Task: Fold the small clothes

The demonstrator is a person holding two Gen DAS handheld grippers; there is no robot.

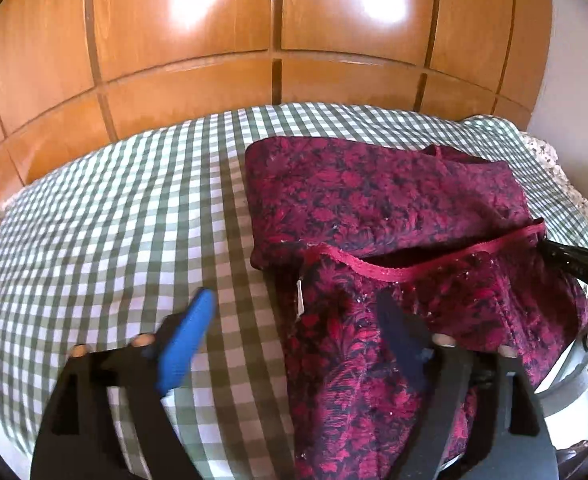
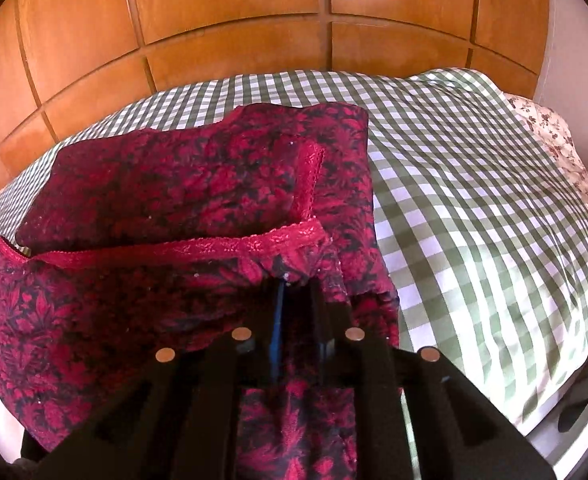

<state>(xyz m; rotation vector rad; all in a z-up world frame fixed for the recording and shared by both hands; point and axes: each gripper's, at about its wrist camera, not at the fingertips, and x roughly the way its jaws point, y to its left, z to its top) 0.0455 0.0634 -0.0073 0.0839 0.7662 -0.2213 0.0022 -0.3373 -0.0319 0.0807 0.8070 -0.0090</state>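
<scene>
A small red-and-black floral garment (image 1: 394, 208) with a red lace trim (image 1: 394, 272) lies partly folded on the green-and-white checked cloth (image 1: 114, 220). My left gripper (image 1: 294, 320) is open, with its blue left finger (image 1: 186, 344) over the cloth and its right finger (image 1: 402, 344) over the garment's near part. In the right wrist view, my right gripper (image 2: 298, 280) is shut on the garment (image 2: 174, 184) just below its lace trim (image 2: 214, 246), bunching the fabric. The right gripper also shows at the right edge of the left wrist view (image 1: 574, 260).
A wooden panelled wardrobe (image 1: 274, 40) stands behind the surface. A floral pillow or sheet (image 2: 566, 152) lies at the far right. Bare checked cloth (image 2: 474, 200) stretches to the right of the garment, and to its left in the left wrist view.
</scene>
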